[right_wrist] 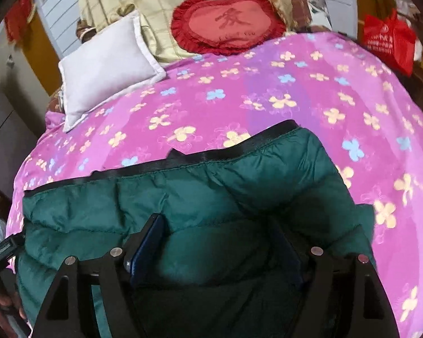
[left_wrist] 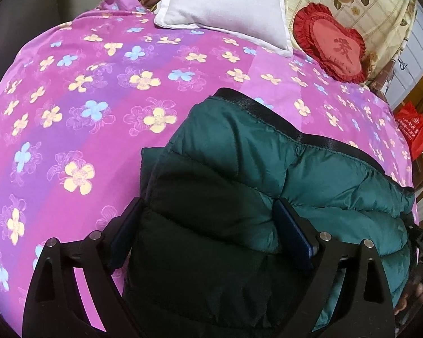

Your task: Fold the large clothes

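The green padded jacket (left_wrist: 268, 174) lies on the floral bed cover (left_wrist: 98, 98) — left hand-held gripper (left_wrist: 208, 233) and right hand-held gripper (right_wrist: 217, 248) each straddle a thick fold, jaws spread wide, grip uncertain.

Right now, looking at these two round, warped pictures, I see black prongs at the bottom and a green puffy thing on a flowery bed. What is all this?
There is no robot here: a person holds a two-fingered claw in each hand, and a wide-angle camera on each claw looks forward along its fingers, which bends the picture.

One picture is from the left claw, the other from the right claw. The black prongs are their fingers.

Both look at a dark green puffer jacket lying on a bed with a pink flowered cover. Further back are a white pillow and a red heart-shaped cushion.

Each claw has a thick fold of the jacket between its widely spread fingers. Whether they are squeezing it or only straddling it, I cannot tell.
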The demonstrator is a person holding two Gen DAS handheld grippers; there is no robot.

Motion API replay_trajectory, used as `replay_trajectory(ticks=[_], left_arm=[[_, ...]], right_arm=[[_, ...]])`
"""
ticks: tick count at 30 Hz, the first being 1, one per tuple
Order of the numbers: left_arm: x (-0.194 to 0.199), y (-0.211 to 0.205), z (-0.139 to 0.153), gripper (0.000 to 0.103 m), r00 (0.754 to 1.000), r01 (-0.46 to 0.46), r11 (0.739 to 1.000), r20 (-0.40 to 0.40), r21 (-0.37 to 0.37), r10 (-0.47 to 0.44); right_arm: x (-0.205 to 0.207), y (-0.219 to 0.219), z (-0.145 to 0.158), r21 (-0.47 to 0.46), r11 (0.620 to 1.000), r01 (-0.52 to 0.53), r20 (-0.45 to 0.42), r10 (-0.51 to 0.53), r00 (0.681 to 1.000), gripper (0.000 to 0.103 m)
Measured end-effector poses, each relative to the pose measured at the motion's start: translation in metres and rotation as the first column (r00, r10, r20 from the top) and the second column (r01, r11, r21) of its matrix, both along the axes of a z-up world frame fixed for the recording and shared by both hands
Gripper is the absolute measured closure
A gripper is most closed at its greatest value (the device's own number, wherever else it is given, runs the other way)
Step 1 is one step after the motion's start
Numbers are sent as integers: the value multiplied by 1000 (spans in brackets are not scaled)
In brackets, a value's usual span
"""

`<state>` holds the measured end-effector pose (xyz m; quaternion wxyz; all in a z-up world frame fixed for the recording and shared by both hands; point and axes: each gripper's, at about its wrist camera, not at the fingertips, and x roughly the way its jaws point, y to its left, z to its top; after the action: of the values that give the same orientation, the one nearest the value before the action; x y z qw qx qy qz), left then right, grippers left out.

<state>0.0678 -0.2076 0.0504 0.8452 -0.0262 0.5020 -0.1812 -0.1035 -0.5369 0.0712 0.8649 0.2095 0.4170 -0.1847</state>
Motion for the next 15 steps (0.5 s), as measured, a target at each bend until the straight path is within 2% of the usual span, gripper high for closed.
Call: replay_trajectory(ticks=[4,6,10,11,13,15], left_arm=[[-11,9,13,11,1000,-5,1000,27,-4,5],[-20,17,23,11,998,0,1000,55,-20,1],[-44,32,38,11,991,18,999,137,-49,-11],[-50,35,41,11,989,24,998,148,-50,-16],[-62,40,46,11,986,37,998,165,-55,-27],[-72,45,50,11,984,48,997,177,-53,-38]], right_arm=[[-39,5,27,32,999,9,107,-13,994,28],[-53,6,29,25,999,32,104,-34,994,28],[-59,-2,2,60,997,52,41,-54,998,28],[-57,2,1,32,998,50,34,-51,998,28],[-56,9,8,-3,999,44,18,-44,999,28],[-61,17,20,8,1000,24,39,-24,999,28]])
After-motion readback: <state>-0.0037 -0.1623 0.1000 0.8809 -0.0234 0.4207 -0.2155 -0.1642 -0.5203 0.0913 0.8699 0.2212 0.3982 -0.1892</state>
